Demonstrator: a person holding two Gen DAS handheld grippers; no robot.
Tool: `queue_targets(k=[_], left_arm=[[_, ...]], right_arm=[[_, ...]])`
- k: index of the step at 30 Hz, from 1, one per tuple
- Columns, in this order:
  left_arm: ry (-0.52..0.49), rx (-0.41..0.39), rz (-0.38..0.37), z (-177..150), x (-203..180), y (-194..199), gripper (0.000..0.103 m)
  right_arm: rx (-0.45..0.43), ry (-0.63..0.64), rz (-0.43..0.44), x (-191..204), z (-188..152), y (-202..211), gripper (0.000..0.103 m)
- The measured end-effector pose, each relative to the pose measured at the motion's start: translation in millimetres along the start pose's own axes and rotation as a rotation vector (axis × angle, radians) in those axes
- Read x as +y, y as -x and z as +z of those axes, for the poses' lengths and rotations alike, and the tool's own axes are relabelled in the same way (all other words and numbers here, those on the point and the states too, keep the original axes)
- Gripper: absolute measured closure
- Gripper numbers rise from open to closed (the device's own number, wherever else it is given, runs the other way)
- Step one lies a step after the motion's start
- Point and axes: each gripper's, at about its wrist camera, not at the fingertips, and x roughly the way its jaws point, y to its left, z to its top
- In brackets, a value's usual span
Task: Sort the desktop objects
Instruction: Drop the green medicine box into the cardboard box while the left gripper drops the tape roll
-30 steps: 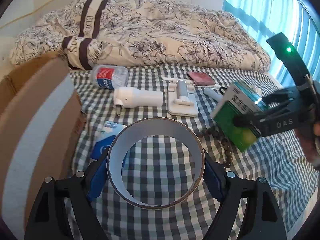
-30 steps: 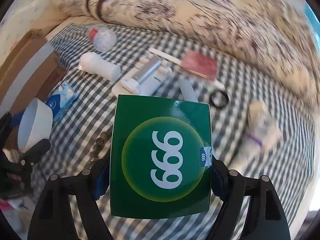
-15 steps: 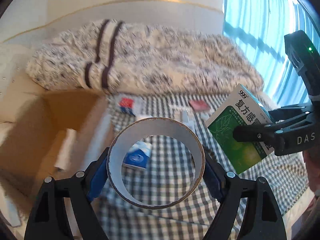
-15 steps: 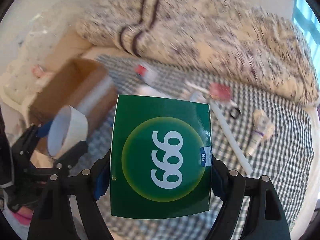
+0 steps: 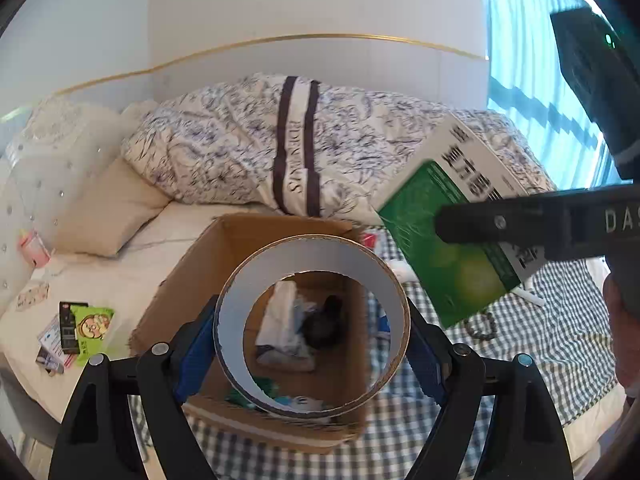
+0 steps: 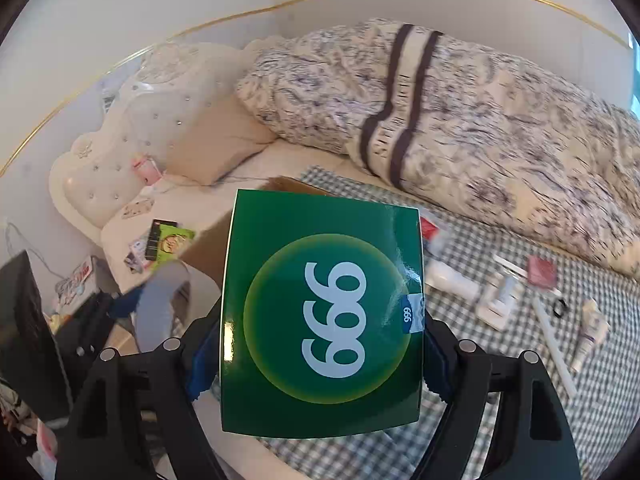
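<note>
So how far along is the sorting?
Partway. The cardboard box already holds several items. In hand: the left gripper carries a tape roll over the box, and the right gripper holds a green medicine box. Left: white tubes and small bits on the checked cloth.

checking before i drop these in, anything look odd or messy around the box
Mostly fine. The cardboard box has a ragged left flap edge, and small packets lie scattered on the white sheet to its left. The tape roll and green box sit squarely in their claws.
</note>
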Motion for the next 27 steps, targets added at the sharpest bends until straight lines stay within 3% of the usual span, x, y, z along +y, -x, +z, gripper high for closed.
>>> queue_targets(k=[12, 15, 18, 22, 27], left_arm=[[0.056, 0.062, 0.029, -17.1, 51.6, -53.2, 0.018], [0.054, 0.074, 0.039, -16.2, 57.3, -66.7, 0.017], [0.072, 0.113, 0.077, -16.5, 63.2, -85.5, 0.000], [0.101, 0.132, 0.069, -18.8, 69.7, -100.2, 0.000], [0.087, 0.141, 0.078, -21.2, 67.2, -105.6, 0.000]], right_arm=[[0.033, -0.108, 0.055, 14.4, 22.1, -84.5, 0.021], [0.025, -0.103, 0.015, 15.2, 29.2, -102.2, 0.020], [0.016, -0.087, -0.057, 17.9, 34.3, -116.1, 0.018], [-0.003, -0.044, -0.126, 18.9, 39.1, -129.8, 0.016], [-0.016, -0.034, -0.111, 15.0, 39.6, -131.4, 0.015]])
